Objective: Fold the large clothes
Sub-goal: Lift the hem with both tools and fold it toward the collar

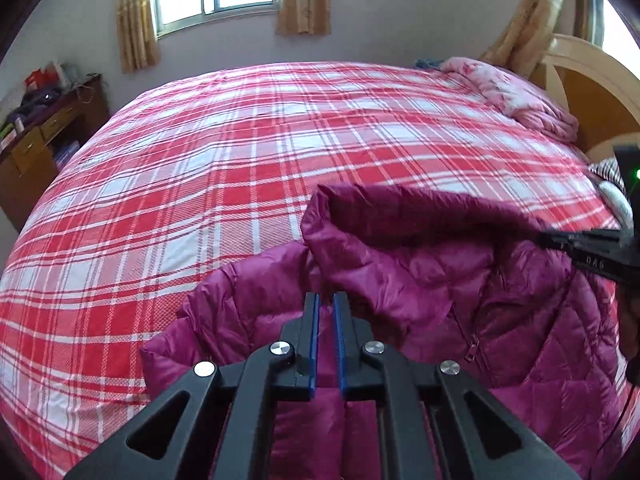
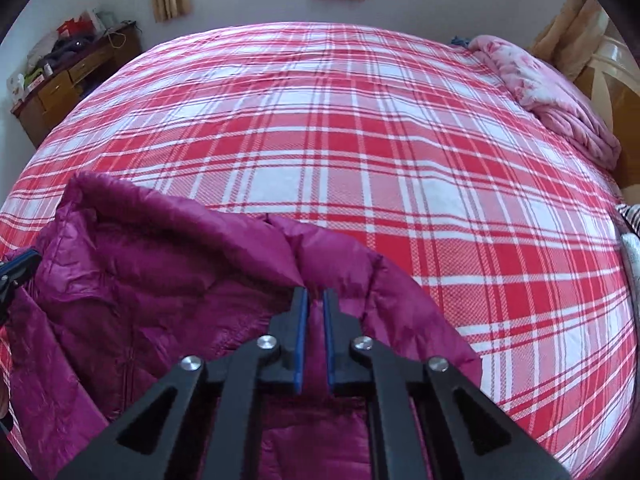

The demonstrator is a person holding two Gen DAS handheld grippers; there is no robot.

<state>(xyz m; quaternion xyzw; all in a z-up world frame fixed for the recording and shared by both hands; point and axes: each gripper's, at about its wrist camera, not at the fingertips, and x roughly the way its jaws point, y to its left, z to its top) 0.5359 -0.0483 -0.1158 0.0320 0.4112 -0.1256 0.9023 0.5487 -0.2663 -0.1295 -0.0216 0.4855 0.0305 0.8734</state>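
left wrist view: left gripper (image 1: 327, 298) closed down on a pinch of the magenta puffer jacket (image 1: 420, 280) at one shoulder beside the collar, blue pads nearly together with fabric between them. jacket lies front-up on the near edge of the red plaid bedspread (image 1: 240, 152), zipper (image 1: 472, 350) visible, hood raised. right gripper (image 1: 560, 240) enters from the right edge, on the hood side.

right wrist view: right gripper (image 2: 316, 294) clamped on jacket fabric at the other shoulder. pink quilt (image 2: 560, 96) bunched at the headboard end; wooden dresser (image 2: 60, 84) far left.
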